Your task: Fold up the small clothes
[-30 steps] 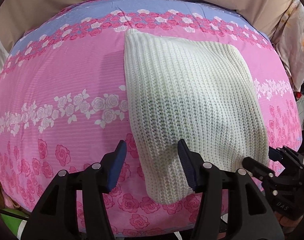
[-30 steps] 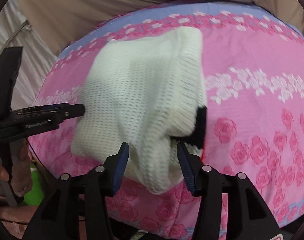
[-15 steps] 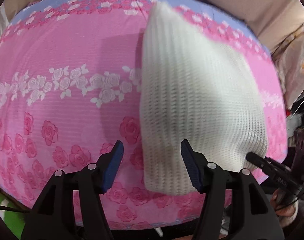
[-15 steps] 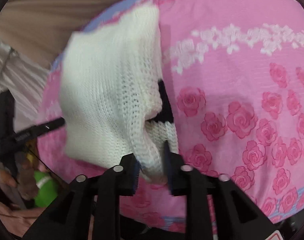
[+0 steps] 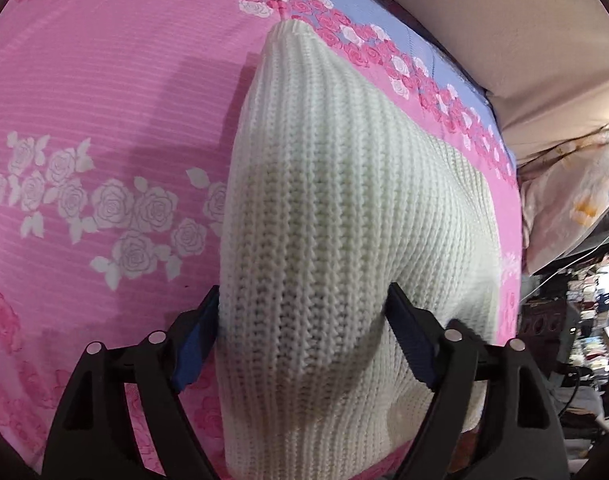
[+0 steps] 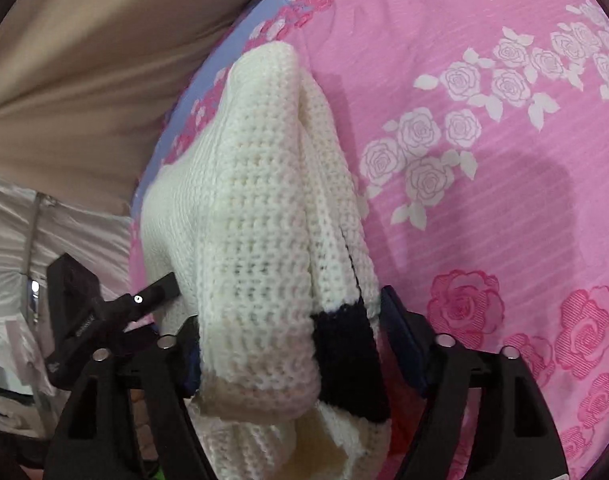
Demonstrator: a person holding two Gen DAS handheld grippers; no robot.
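Pink rose-print bedsheet (image 5: 104, 128) covers a bed, and a cream knitted sweater (image 5: 344, 220) lies folded on it. Left hand-held gripper (image 5: 304, 336) has the sweater's near edge between its wide-set fingers; right hand-held gripper (image 6: 288, 336) likewise straddles the black-banded edge; whether either is clamping, I cannot tell.

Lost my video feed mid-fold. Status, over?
Left gripper open, jaws astride the white knit sweater. Right gripper astride its black-striped edge, grip unclear. Sweater bunched on pink floral bedsheet. Nothing in the way.
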